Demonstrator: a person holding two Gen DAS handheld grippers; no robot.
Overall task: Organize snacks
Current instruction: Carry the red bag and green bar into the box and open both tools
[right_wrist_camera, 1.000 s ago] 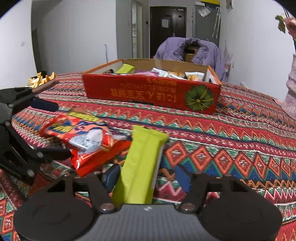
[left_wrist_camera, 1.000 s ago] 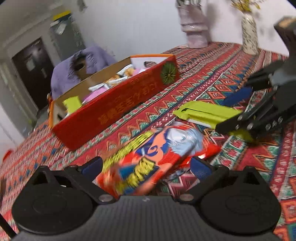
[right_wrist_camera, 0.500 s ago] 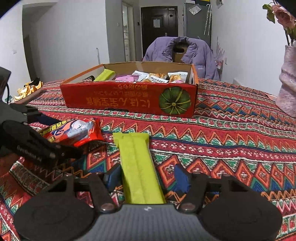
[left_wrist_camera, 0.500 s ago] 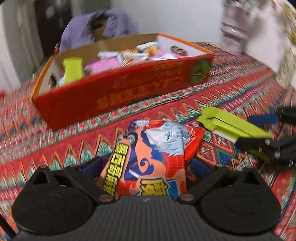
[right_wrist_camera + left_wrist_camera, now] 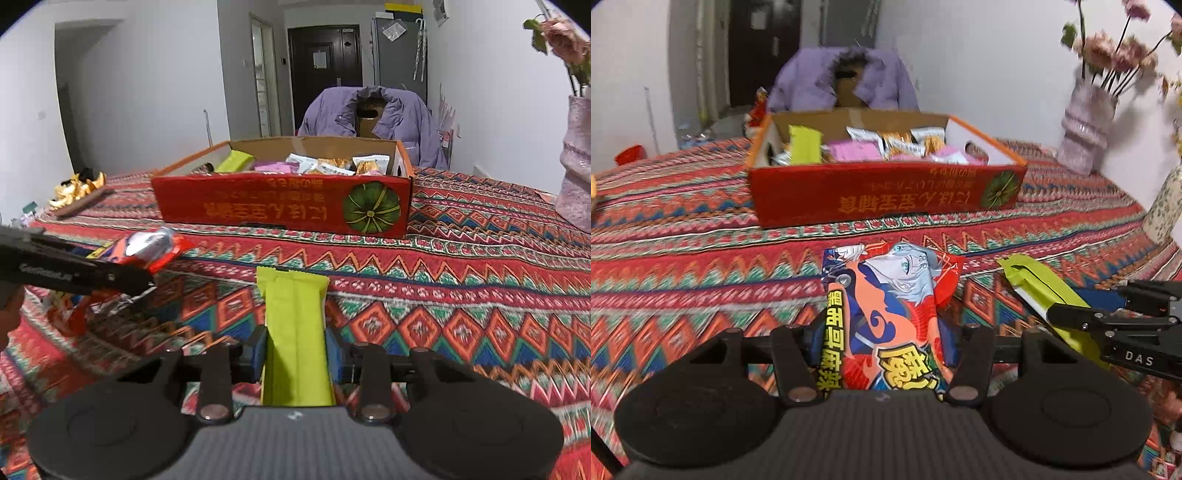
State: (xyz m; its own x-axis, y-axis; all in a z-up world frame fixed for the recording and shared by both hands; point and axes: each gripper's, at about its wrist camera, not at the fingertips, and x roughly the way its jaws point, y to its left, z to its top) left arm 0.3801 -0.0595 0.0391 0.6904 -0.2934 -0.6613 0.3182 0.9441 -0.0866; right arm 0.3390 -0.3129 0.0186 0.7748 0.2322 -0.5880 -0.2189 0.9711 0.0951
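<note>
My left gripper [image 5: 886, 343] is shut on an orange and blue cartoon snack bag [image 5: 886, 310] and holds it above the patterned tablecloth. My right gripper [image 5: 295, 350] is shut on a yellow-green snack bar [image 5: 295, 325], also lifted. Each gripper shows in the other's view: the right one [image 5: 1108, 314] with its green bar [image 5: 1034, 284], the left one [image 5: 122, 280] with its orange bag [image 5: 151, 251]. A red cardboard box [image 5: 886, 199] with several snack packets stands ahead on the table; it also shows in the right wrist view [image 5: 284, 206].
A pink vase with flowers [image 5: 1086, 133] and a floral vase [image 5: 1167, 206] stand at the right. A chair with a purple jacket [image 5: 369, 114] is behind the box. A tray of golden wrappers [image 5: 77, 192] lies at the far left.
Both grippers have turned to face the red box squarely and closed in on it a little. Each still holds its snack, lifted off the cloth.
</note>
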